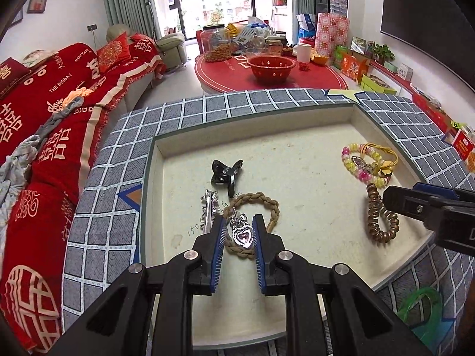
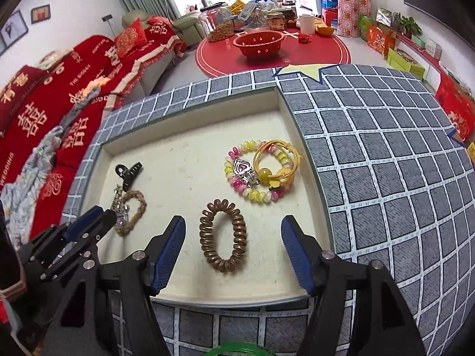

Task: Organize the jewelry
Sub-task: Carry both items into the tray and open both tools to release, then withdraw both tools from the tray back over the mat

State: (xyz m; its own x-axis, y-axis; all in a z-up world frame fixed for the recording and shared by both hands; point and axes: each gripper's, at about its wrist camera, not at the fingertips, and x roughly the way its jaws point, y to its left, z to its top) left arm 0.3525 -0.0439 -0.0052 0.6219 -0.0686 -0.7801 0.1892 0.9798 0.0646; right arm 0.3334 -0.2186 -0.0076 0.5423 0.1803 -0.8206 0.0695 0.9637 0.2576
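Left gripper [image 1: 239, 231] down low inside the shallow cream-lined tray [image 1: 297, 112], blue pads drawn narrow on either side of a silver heart-shaped pendant with a pink stone [image 1: 242, 236]; whether actually pinching it or only bracketing it, cannot tell, since thin gaps may remain at both pads. Pendant lying on the near arc of a tan braided cord bracelet [image 1: 268, 200], dead ahead between the fingers, long axis running away from the camera along the fingers' own line, so a straight closing squeeze across its short width looks like the natural grip. Just left of the braided bracelet, a silver star-tipped hair pin [image 1: 207, 207], also lying lengthwise away from the camera; just beyond, a black butterfly claw clip [image 1: 226, 173]. Right gripper [image 2: 233, 234] spread wide, holding nothing, hovering over a bronze coiled spiral hair tie [image 2: 223, 235] centred between its pads, the oval's long axis pointing forward. Beyond the spiral tie, a pink-and-yellow glass bead bracelet [image 2: 255, 197] overlapped by a yellow cord bracelet with amber beads [image 2: 274, 160] and a second silver heart charm [image 2: 241, 166]. Left side clearly nearer the pendant, right nearer the spiral tie.
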